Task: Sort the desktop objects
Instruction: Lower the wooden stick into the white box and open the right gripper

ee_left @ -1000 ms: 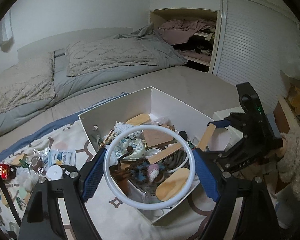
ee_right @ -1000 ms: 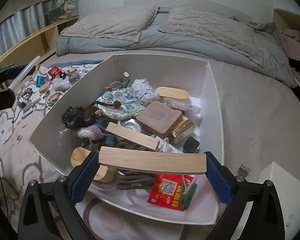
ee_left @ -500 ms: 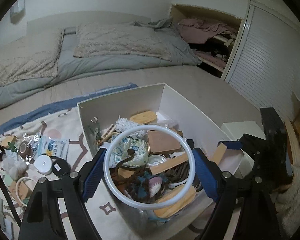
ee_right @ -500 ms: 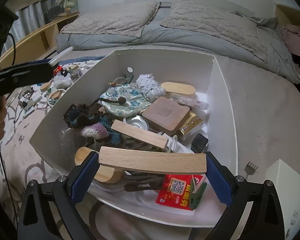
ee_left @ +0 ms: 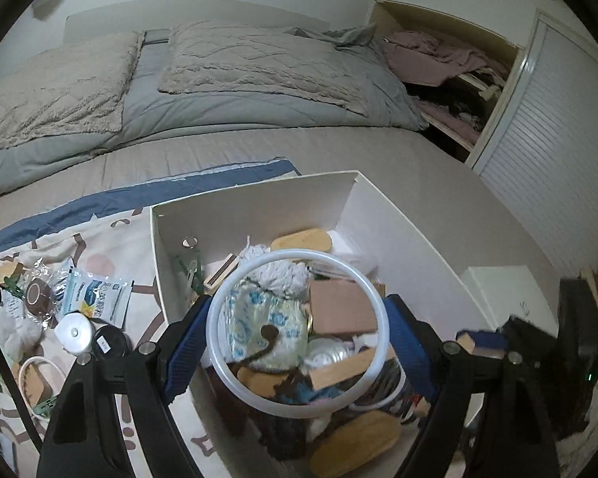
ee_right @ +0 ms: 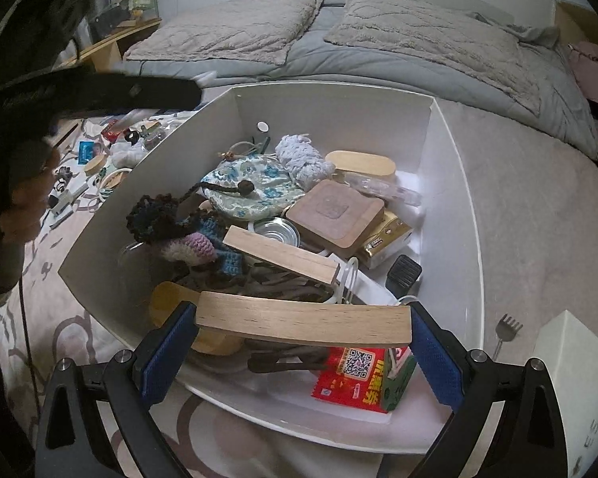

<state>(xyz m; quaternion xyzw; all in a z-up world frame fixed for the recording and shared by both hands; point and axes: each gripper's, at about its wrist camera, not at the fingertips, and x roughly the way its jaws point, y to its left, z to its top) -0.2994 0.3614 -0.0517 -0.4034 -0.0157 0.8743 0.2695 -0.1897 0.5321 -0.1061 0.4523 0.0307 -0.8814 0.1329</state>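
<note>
I see the bed (ee_left: 259,91) far beyond my fingers, and the white box (ee_right: 450,183) just ahead of and below both grippers, crowded with things. My left gripper (ee_left: 299,342) has its fingers clamped on a white ring (ee_left: 223,354), pads touching its two sides, held over the box's near end. My right gripper (ee_right: 303,342) grips a wood block (ee_right: 303,320) end to end between its fingers, above the box's near rim. Under that block lies a red packet (ee_right: 355,374). Past it sits a second block (ee_right: 279,253), then a floral pouch (ee_right: 251,189). Left of my left fingers, loose bits litter the cloth (ee_left: 111,247); what they are is unclear.
</note>
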